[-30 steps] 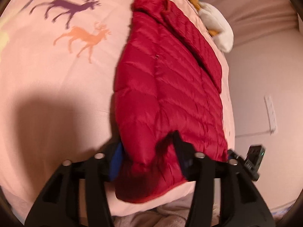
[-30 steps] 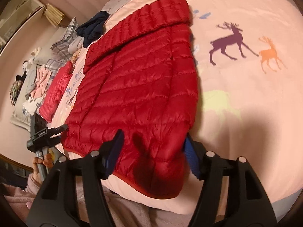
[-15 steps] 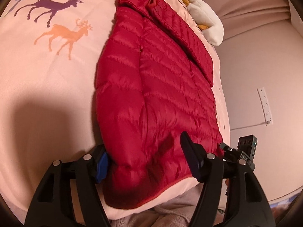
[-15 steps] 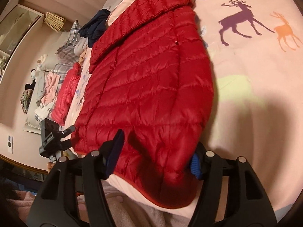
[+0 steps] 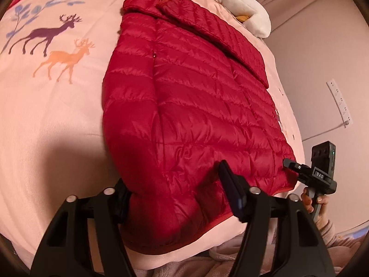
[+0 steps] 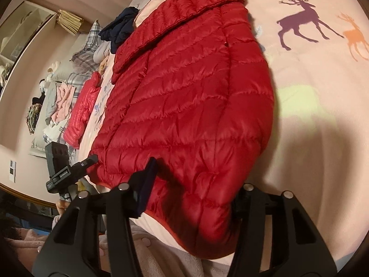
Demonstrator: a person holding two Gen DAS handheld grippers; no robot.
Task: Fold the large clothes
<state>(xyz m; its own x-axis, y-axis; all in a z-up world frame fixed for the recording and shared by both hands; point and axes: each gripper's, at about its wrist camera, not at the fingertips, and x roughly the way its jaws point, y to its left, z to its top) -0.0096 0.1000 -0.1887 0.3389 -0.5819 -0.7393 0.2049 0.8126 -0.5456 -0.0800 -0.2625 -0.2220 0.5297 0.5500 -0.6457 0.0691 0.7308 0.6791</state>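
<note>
Red quilted puffer jacket — flat on pink deer-print bedspread. Left gripper and right gripper, both half-open and just closing, straddle its hem corners — grip unclear. Clothes pile beyond the jacket: right view only.

warm dim indoor light; dark shadows fall across the bed; fisheye bends the edges, corners black, slightly soft.

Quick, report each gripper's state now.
Left gripper: jaws just been closing, pinching the red quilted puffer jacket at its hem.
Right gripper: jaws just been closing, pinching the same jacket's hem.
</note>
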